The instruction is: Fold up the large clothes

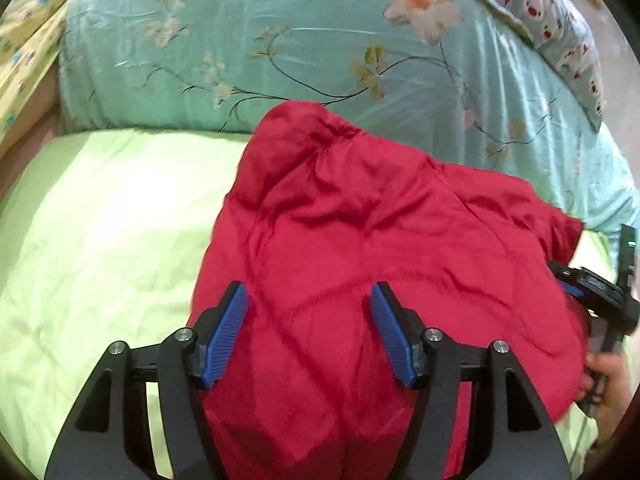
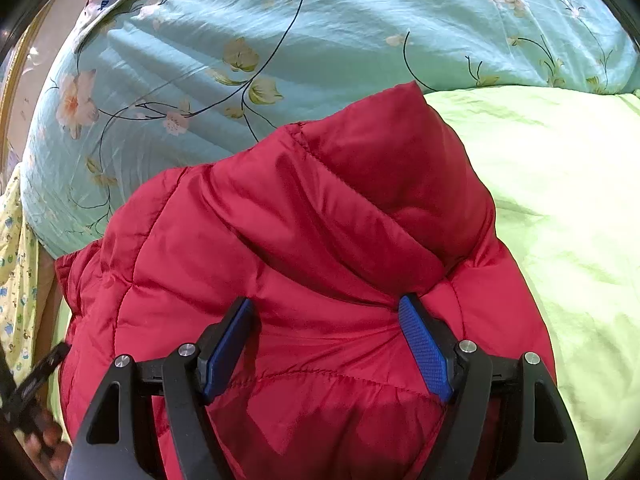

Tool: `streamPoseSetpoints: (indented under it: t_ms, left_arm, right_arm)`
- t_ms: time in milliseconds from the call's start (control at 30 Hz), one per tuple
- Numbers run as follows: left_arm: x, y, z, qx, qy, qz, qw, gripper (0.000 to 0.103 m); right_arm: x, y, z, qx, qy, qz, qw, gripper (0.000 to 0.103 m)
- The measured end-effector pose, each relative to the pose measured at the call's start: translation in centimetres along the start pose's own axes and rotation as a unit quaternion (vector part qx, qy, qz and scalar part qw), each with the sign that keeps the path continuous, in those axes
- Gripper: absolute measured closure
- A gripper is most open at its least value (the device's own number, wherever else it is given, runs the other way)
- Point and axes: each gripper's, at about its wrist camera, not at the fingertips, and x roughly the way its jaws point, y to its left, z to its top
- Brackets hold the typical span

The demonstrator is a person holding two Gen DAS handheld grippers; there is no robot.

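Note:
A red quilted puffer jacket lies bunched on a light green bedsheet; it also fills the right wrist view, its hood or collar end pointing toward the far quilt. My left gripper is open, its blue pads on either side of the jacket's near part. My right gripper is open too, its blue pads pressed against the red fabric on both sides. The right gripper also shows in the left wrist view, at the jacket's right edge.
A teal floral quilt is piled along the far side of the bed and also shows in the right wrist view. A spotted pillow lies at the far right, and yellow patterned cloth at the far left.

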Motion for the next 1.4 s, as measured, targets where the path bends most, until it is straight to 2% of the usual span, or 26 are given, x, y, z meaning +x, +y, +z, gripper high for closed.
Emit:
streamPoseSetpoints:
  t_ms: [233,367,467,633,733,900,1033,1133,1167,1300,1400]
  left_arm:
    - [-3.3,3.5,-3.0,-0.061,0.0,-0.001,0.9982,0.038]
    - [-2.6,5.3,-3.7,-0.079,0.013,-0.004,0.9968,0.037]
    - [-2.4,6.2,-4.2,-0.096,0.019,-0.021,0.995,0.03]
    - [-2.0,6.6,-4.1,-0.106,0.026,-0.052,0.9927,0.03]
    - [-1.6,6.9,-4.0,-0.112,0.032,-0.064,0.9912,0.023]
    - [-0.8,7.3,-3.8,-0.122,0.047,-0.093,0.987,0.021]
    - [-0.1,7.4,-3.4,-0.125,0.056,-0.11,0.9844,0.017]
    - [1.4,7.3,-3.2,-0.13,0.075,-0.131,0.9799,0.008]
    - [2.0,7.4,-3.2,-0.133,0.082,-0.135,0.9784,0.0]
    - [3.4,7.2,-3.3,-0.143,0.097,-0.159,0.9721,0.0]
    - [3.8,6.7,-3.3,-0.145,0.102,-0.172,0.969,0.0]
  right_arm:
    - [-1.7,-0.1,-0.1,-0.003,0.001,0.005,1.0,0.026]
    - [-4.1,0.1,-0.6,-0.02,-0.004,0.002,1.0,0.026]
    - [-6.3,-0.6,-1.4,-0.028,-0.008,0.004,1.0,0.025]
    - [-9.0,-2.3,-2.4,-0.028,-0.013,-0.002,1.0,0.019]
    - [-9.9,-4.0,-2.8,-0.019,-0.013,-0.002,1.0,0.014]
    - [-9.3,-6.4,-3.2,0.016,0.011,0.008,1.0,0.011]
    - [-8.3,-8.2,-3.6,0.051,0.029,0.033,0.998,0.011]
    - [-6.7,-8.9,-3.9,0.071,0.055,0.069,0.994,0.009]
    - [-6.3,-9.1,-4.0,0.076,0.062,0.076,0.992,0.008]
    - [-4.7,-9.3,-4.5,0.095,0.081,0.103,0.987,0.003]
    - [-4.1,-8.6,-4.7,0.083,0.088,0.114,0.986,0.002]
